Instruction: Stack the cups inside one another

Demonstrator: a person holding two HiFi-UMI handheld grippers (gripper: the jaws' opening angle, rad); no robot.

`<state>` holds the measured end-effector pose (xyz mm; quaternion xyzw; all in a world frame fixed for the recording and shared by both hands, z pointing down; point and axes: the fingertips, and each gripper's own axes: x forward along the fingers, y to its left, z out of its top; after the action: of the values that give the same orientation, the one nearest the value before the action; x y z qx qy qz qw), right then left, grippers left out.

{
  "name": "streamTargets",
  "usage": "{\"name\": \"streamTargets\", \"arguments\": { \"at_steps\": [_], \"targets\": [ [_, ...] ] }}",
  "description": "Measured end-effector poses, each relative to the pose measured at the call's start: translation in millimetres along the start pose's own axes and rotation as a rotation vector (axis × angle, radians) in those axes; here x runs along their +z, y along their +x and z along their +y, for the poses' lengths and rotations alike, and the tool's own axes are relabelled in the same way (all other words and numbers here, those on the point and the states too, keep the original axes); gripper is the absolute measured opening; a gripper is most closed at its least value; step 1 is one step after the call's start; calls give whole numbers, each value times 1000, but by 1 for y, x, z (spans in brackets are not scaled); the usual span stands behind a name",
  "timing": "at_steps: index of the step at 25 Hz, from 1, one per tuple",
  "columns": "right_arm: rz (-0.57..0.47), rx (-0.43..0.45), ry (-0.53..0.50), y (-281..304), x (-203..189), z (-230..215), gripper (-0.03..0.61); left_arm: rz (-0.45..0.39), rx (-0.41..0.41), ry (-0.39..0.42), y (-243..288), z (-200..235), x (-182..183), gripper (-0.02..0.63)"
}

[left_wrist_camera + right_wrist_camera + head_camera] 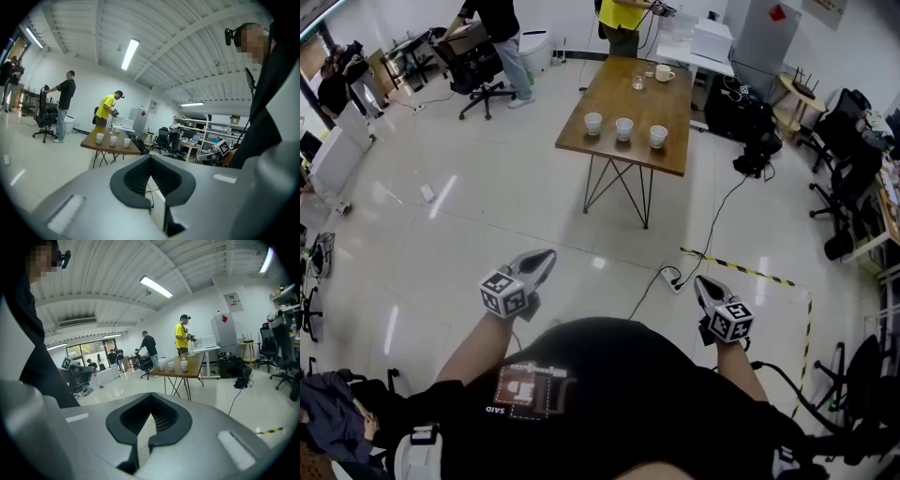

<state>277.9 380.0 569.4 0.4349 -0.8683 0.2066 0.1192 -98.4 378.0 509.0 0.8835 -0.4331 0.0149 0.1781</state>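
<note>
**Three cups in a row on a distant table**

A table (614, 98) stands well ahead of the person. Near its front edge sit the left cup (593, 123), middle cup (624, 128) and right cup (658, 137), side by side but apart. A mug (664, 72) sits at the far end. The left gripper (546, 256) and right gripper (701, 281) are close to the body, with a power strip (673, 278) on the floor between them and the table.

The only legible print is the white lettering "SAID" (494, 410), on the person's black fabric shirt (619, 375) near its left sleeve. Well beyond the shirt, the red diamond-shaped label (777, 12) on the tall grey metal cabinet (764, 42) and the white paper wall notice (233, 301) above that cabinet carry print too small to read.
</note>
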Motion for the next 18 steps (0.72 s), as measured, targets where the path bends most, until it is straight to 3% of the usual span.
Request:
{"name": "streamTargets", "arguments": {
  "at_steps": [7, 18],
  "targets": [
    [22, -20, -16, 57, 21, 6, 14, -18, -38, -16, 22, 58, 14, 0],
    [-29, -156, 21, 195, 114, 28, 14, 20, -210, 69, 79, 217, 90, 0]
  ]
}}
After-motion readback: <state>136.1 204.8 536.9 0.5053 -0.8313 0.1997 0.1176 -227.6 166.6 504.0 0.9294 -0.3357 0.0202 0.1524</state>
